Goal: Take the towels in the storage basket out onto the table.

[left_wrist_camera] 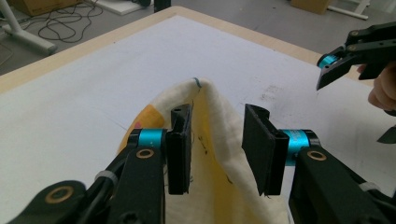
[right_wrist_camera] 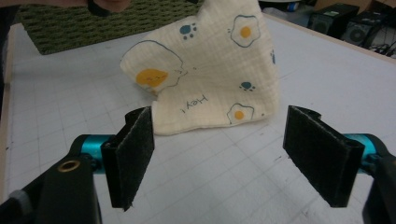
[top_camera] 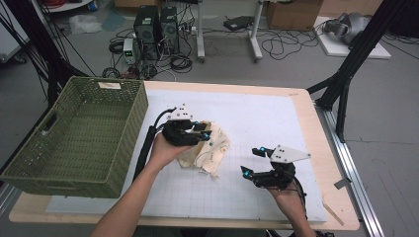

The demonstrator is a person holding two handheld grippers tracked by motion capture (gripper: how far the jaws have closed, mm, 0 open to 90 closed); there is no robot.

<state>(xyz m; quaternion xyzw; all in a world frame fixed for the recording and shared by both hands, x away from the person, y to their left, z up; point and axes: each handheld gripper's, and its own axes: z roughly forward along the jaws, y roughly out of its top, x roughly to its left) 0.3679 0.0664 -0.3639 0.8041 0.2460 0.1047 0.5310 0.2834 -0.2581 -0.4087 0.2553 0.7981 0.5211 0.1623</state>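
Left gripper (top_camera: 203, 129) and right gripper (top_camera: 252, 161): matte black frames, each topped by a light grey three-cornered plate with dark screw holes. The fingers (right_wrist_camera: 133, 154) are flat black rectangular pads with a rough, felt-like face, each mounted on a bright blue anodised cylinder. Brass-coloured round bushings sit in the black link arms behind the cylinders. A thick black cable (top_camera: 148, 143) trails from the left gripper along the forearm. Both of the person's forearms are bare, without sleeves.
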